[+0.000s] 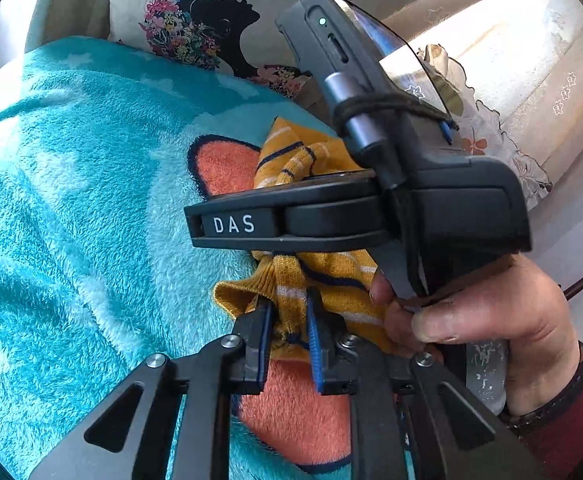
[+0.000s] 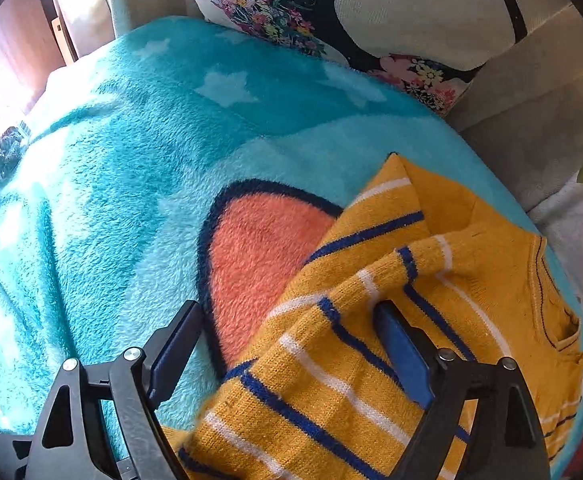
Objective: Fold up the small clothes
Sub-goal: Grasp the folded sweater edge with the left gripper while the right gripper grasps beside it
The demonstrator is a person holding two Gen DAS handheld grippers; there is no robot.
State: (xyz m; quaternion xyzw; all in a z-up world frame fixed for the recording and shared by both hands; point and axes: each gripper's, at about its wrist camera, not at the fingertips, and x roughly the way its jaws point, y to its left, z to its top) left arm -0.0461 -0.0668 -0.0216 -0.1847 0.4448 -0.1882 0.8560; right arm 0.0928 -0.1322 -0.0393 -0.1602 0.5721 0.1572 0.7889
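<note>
Here our left gripper (image 1: pixel 287 320) pinches the sweater (image 2: pixel 371 340) hem, seemingly to lift it for folding; our right gripper (image 2: pixel 287 344) gapes wide, sweater draped between its fingers on the blanket (image 2: pixel 131 160).

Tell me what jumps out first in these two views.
The yellow striped sweater stands out, rumpled on the teal fleece blanket beside its orange patch. The left gripper is pinching a fold of it, with the right gripper open wide over the knit. A floral pillow sits behind.
</note>
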